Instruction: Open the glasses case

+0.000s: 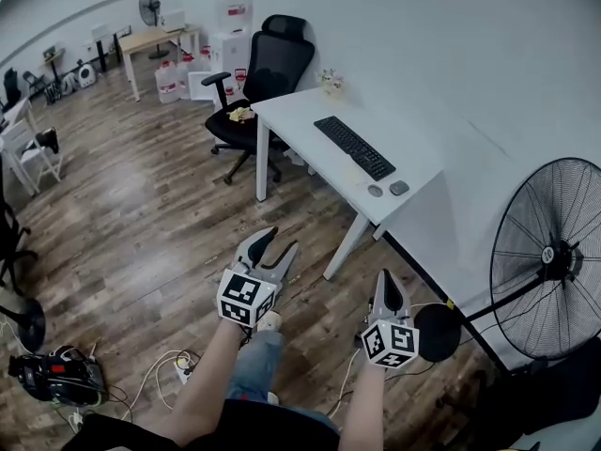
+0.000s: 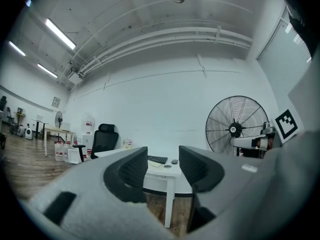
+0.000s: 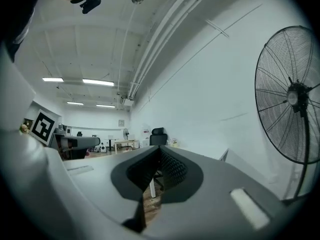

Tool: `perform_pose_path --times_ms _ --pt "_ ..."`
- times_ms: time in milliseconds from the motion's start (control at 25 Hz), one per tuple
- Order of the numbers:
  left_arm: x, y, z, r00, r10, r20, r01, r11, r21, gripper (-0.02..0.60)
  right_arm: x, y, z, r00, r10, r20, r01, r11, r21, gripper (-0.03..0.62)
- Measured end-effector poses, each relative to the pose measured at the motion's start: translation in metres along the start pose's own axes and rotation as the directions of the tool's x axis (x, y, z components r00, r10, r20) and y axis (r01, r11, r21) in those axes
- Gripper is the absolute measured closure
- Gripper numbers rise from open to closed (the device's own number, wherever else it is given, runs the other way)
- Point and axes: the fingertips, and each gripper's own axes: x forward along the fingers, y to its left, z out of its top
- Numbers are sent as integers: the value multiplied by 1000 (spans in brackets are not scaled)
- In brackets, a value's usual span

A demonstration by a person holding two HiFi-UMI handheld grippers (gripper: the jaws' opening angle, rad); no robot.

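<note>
Left gripper (image 1: 272, 244): jaws wide apart, empty.
Right gripper (image 1: 384, 285): jaws together, empty.
Risk: glasses case unseen and worktop (image 1: 299, 113) well apart, so a closed right gripper might shove the case instead of gripping it.

Wood-plank floor (image 1: 141, 214) fills the head view from 6 to 10 o'clock. A white table (image 1: 291, 122) stands just above centre, with a black office chair (image 1: 268, 73) at its 11 o'clock. A large standing fan (image 1: 554, 256) is at 4 o'clock, by the plain white wall (image 1: 451, 45). Ceiling strip lights (image 2: 60, 34) glow overhead
</note>
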Motion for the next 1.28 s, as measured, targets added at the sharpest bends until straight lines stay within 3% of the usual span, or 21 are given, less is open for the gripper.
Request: perform_pose_path --times_ms 280,560,960,1280 --pt "77 39 -7 1000 -26 16 26 1000 10 394 71 -33 -9 1000 -29 7 29 1000 -12 586" --pt "188 114 -15 999 -34 6 34 999 -10 394 192 -59 -25 999 -43 -15 42 999 -17 586" --pt "352 190 -16 989 -136 -49 137 991 6 394 354 -104 -25 994 -112 -20 112 994 18 586" --pt "444 203 -21 969 -239 -60 239 971 1 394 413 -147 -20 980 -201 -10 201 979 23 586"
